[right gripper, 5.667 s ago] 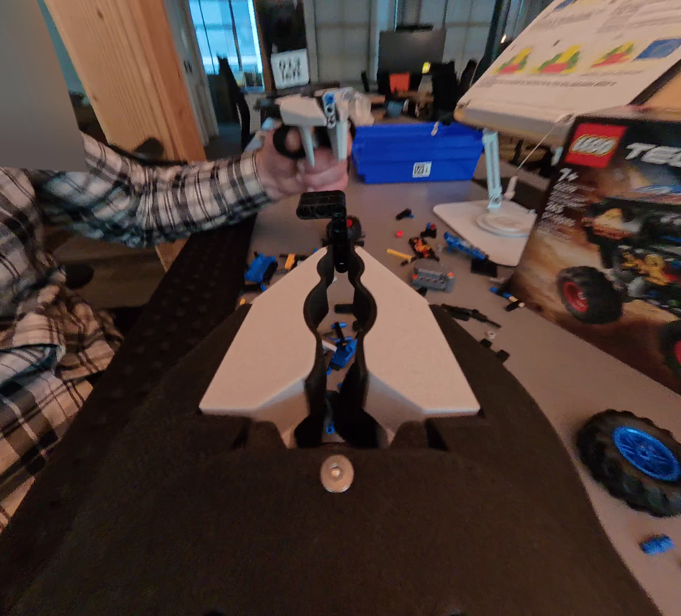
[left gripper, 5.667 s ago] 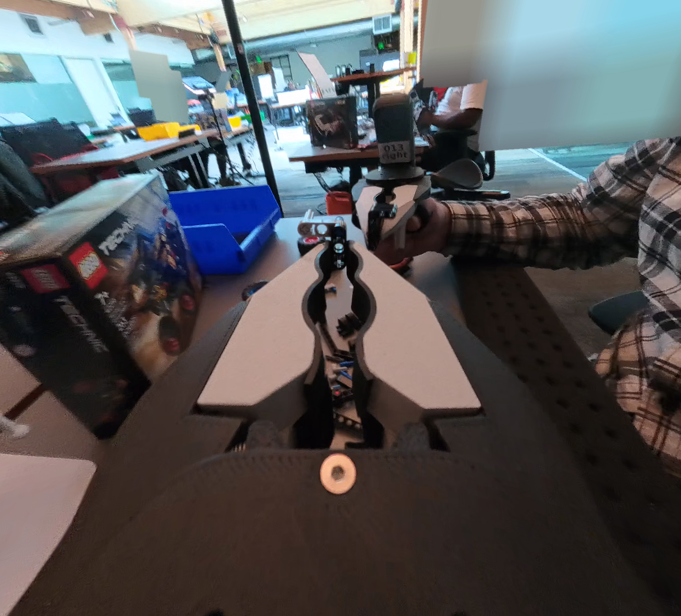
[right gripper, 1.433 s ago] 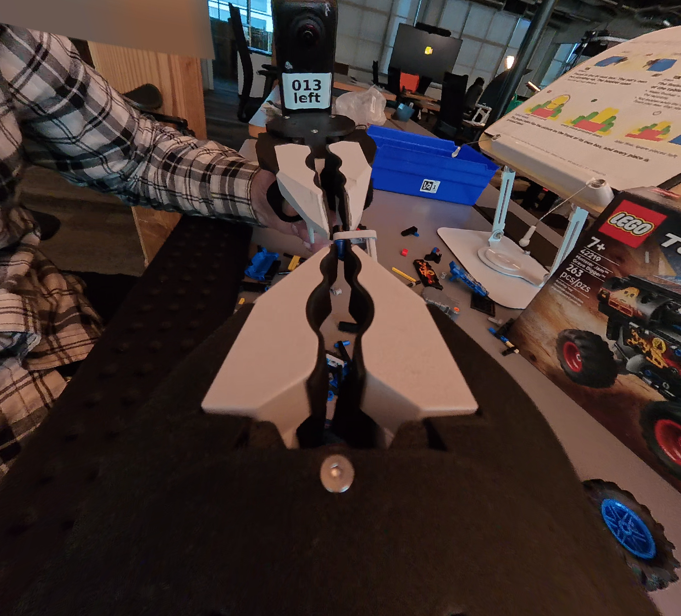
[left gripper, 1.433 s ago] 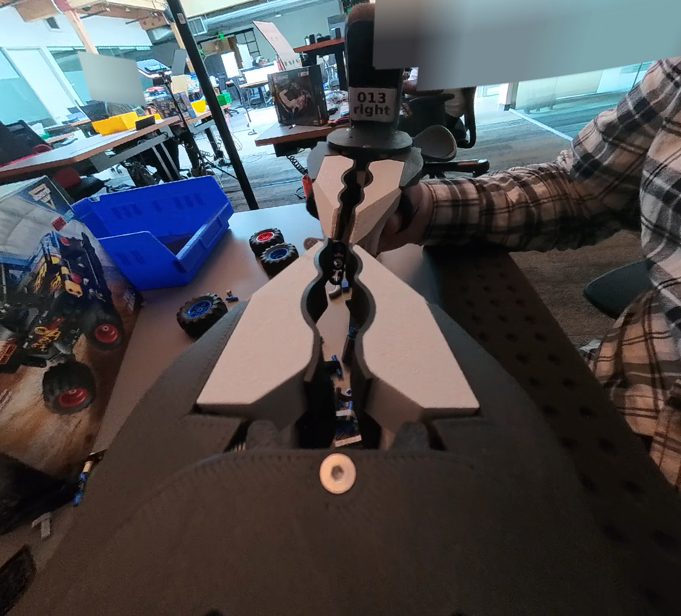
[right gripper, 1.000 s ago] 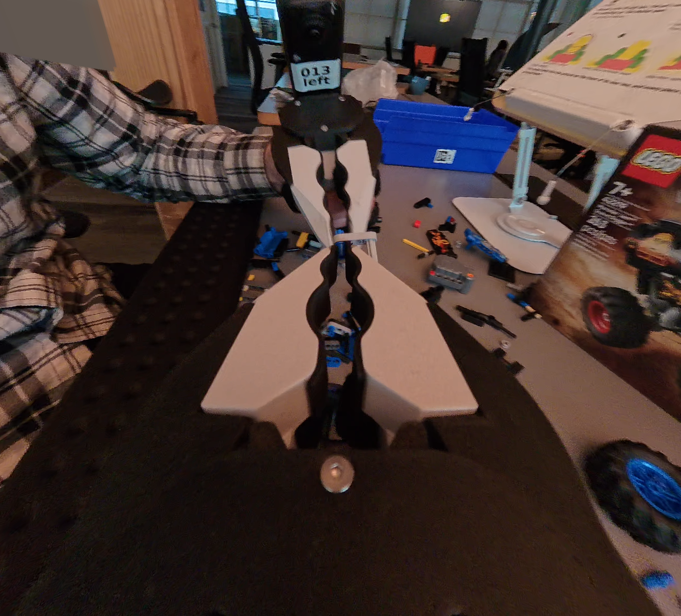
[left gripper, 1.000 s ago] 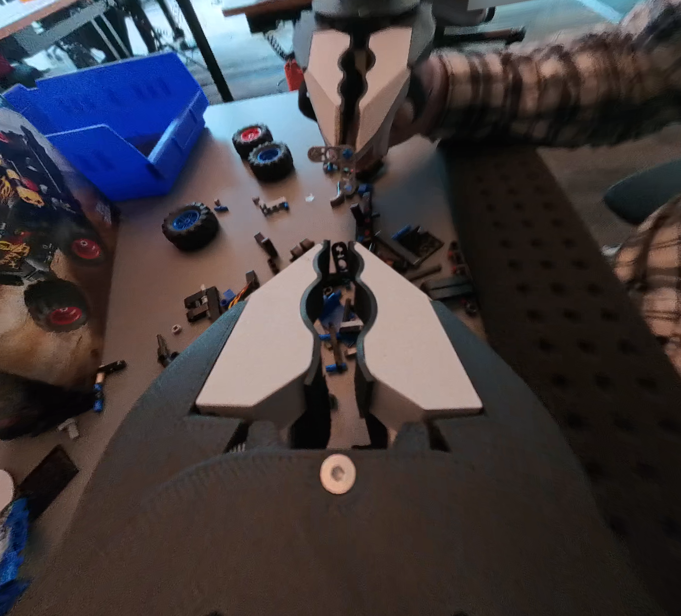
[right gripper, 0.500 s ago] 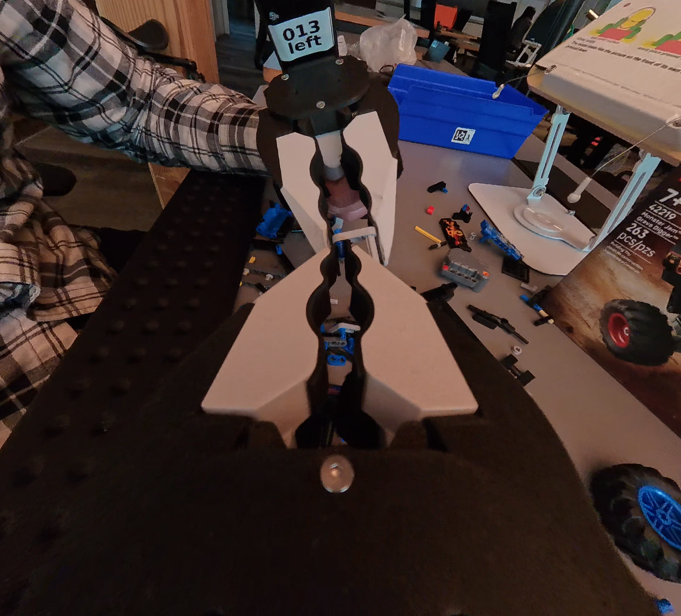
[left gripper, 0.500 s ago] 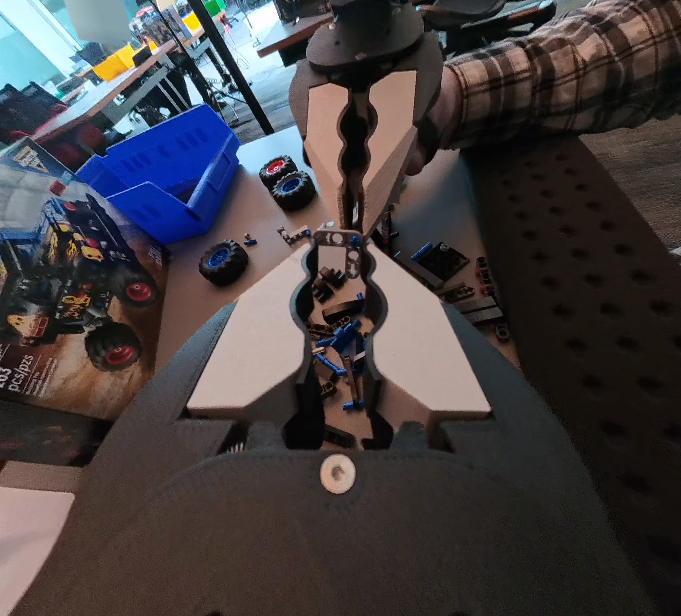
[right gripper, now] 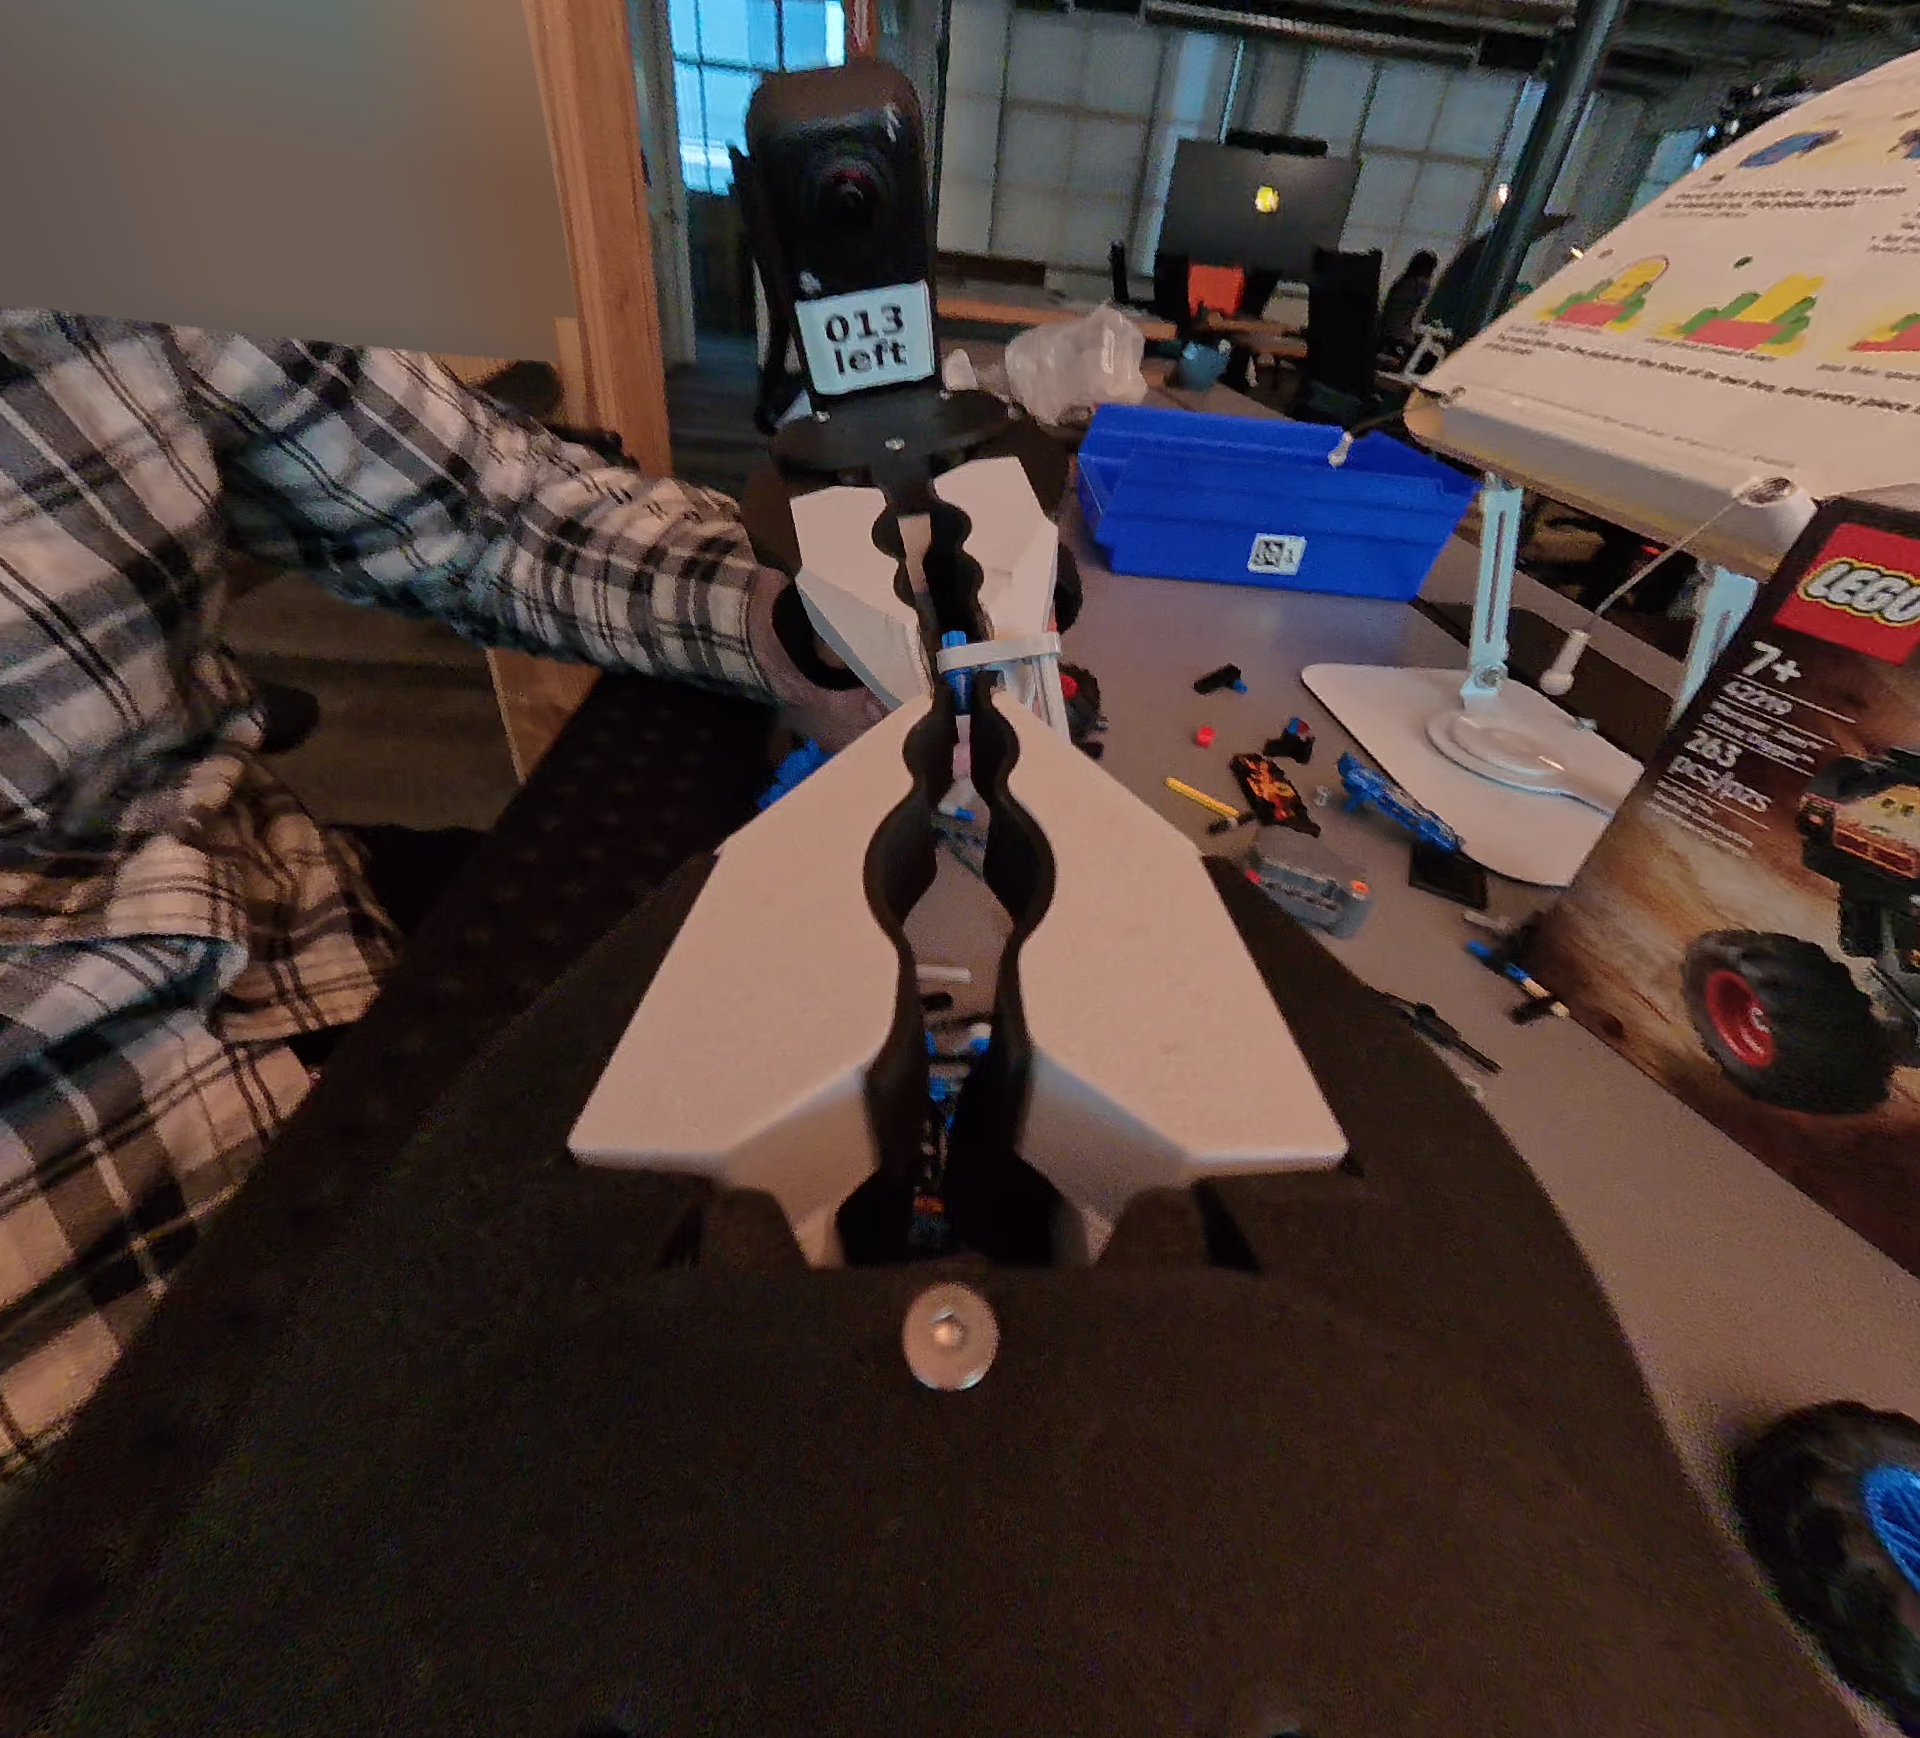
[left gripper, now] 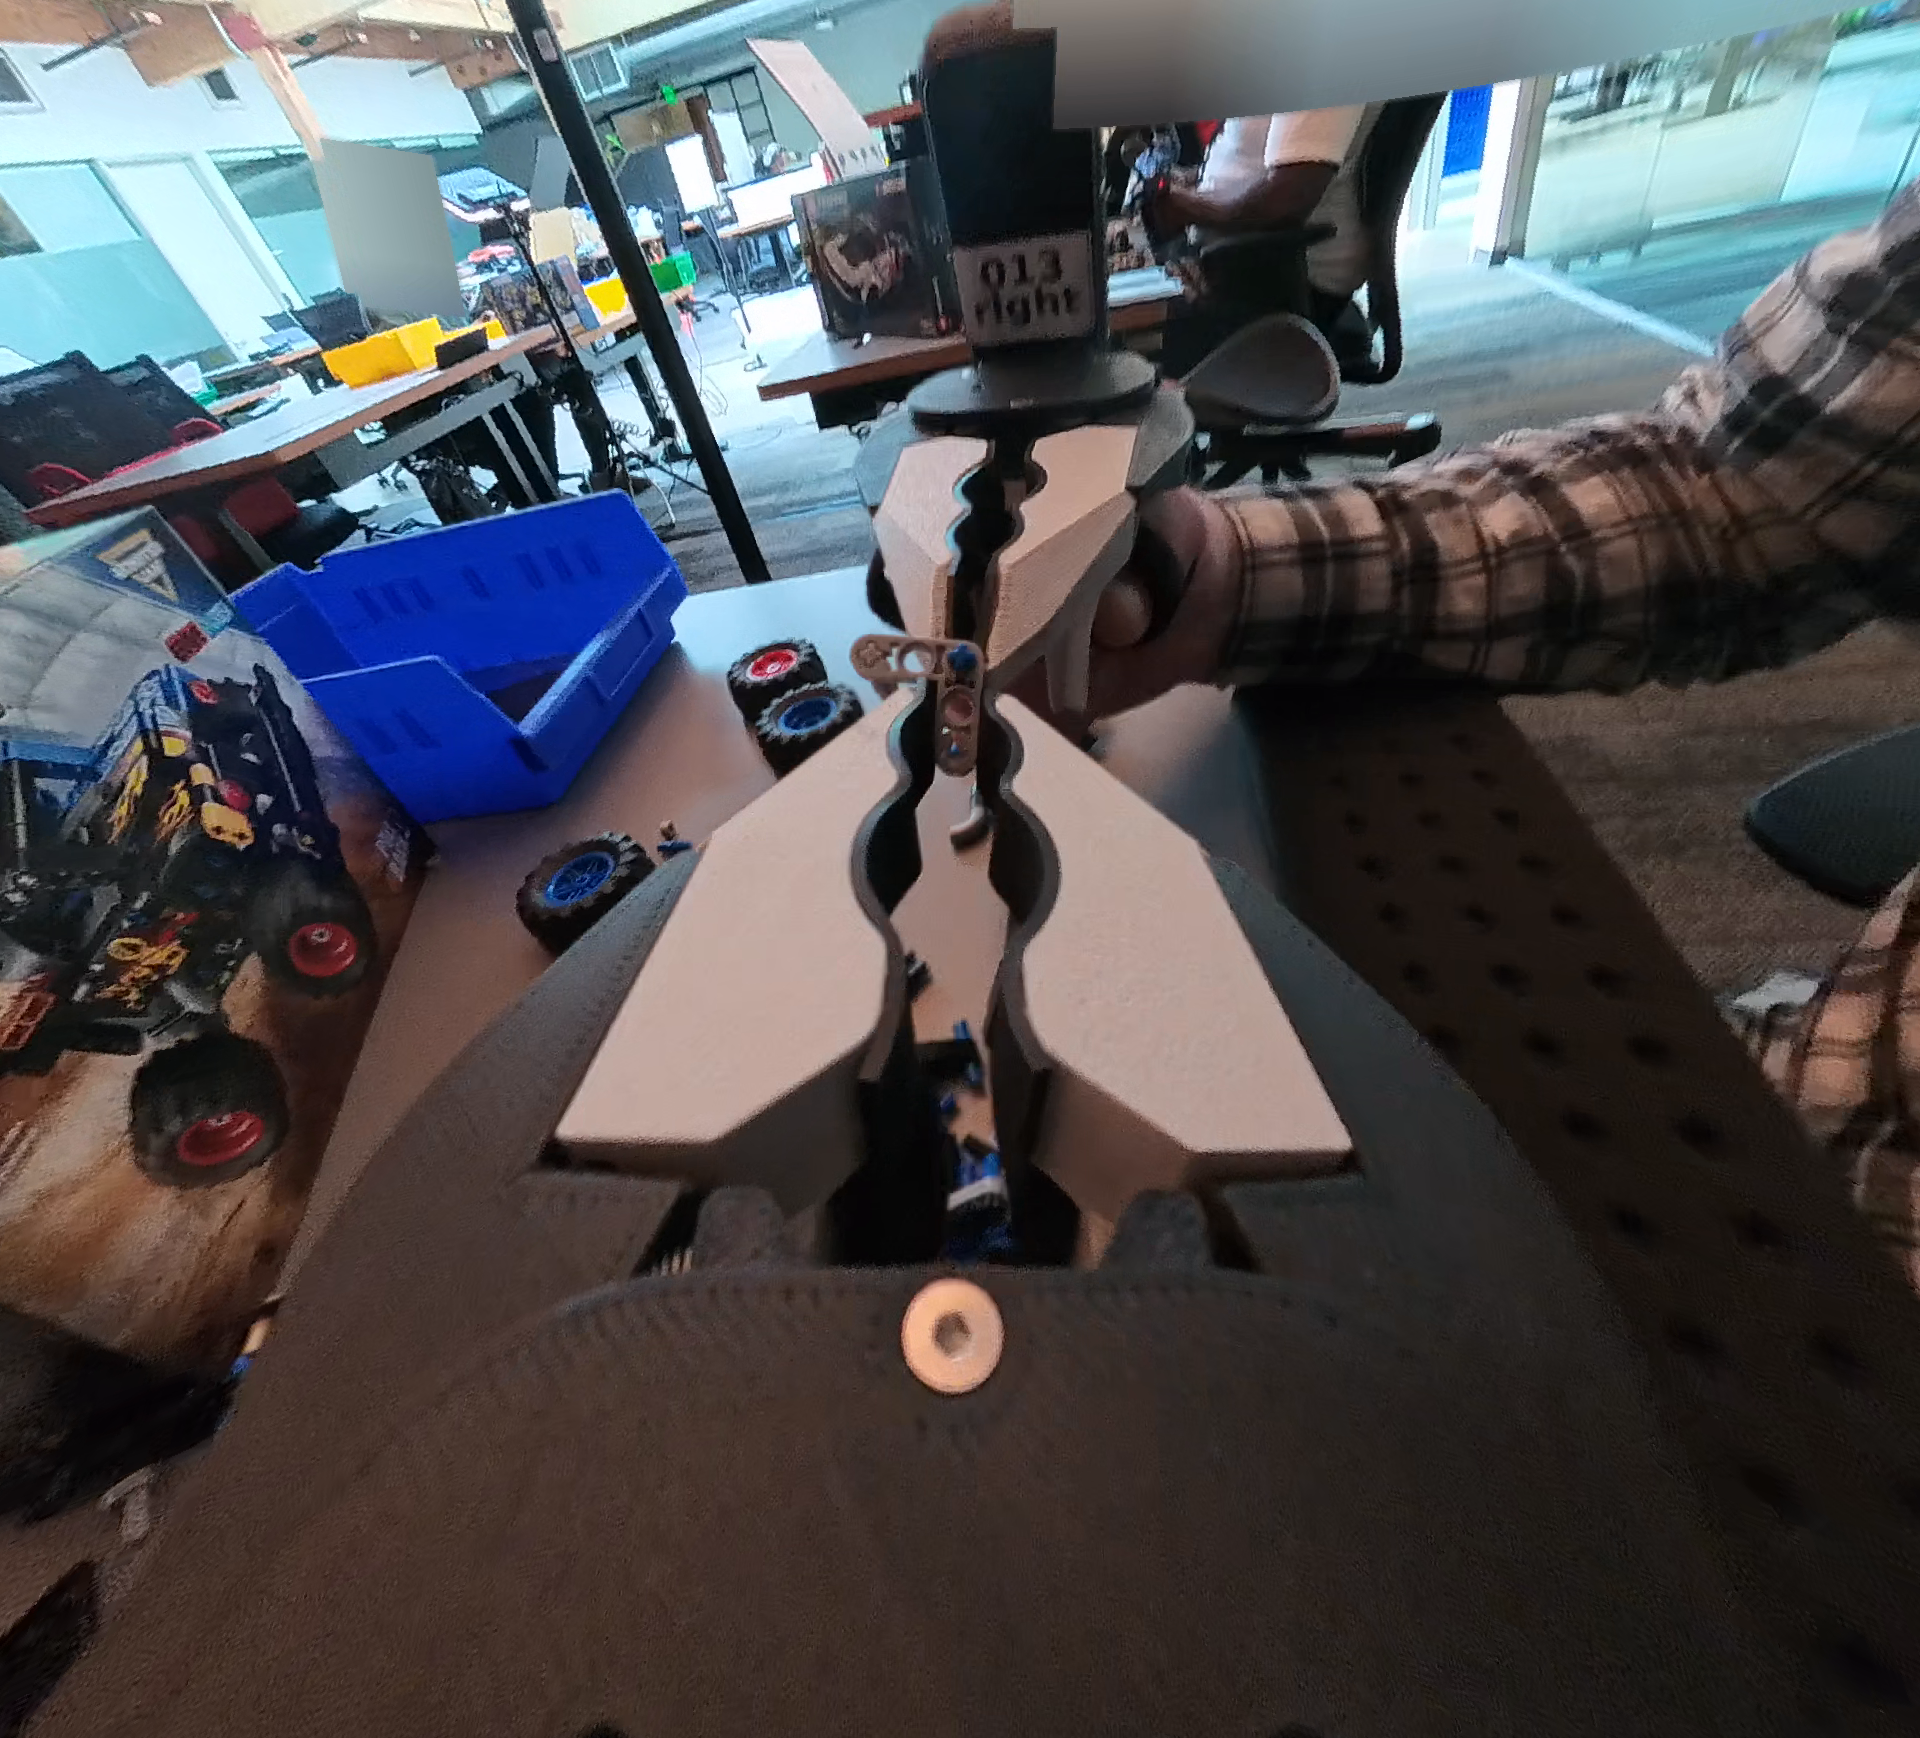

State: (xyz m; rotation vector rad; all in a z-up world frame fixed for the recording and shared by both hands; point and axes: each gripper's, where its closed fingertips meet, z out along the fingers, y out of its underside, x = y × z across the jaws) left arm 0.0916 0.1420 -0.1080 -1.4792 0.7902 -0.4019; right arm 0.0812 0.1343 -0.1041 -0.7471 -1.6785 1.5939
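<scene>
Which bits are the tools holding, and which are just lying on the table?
Held by the tools:
- grey beam, in the left tool
- blue pin, in the right tool

Lying about:
- blue bin
- wheels
- toy box
- loose pieces

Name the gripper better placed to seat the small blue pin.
Right, probably: the right gripper grips the small blue pin, against the grey perforated L-shaped beam clamped in the left gripper.
</scene>
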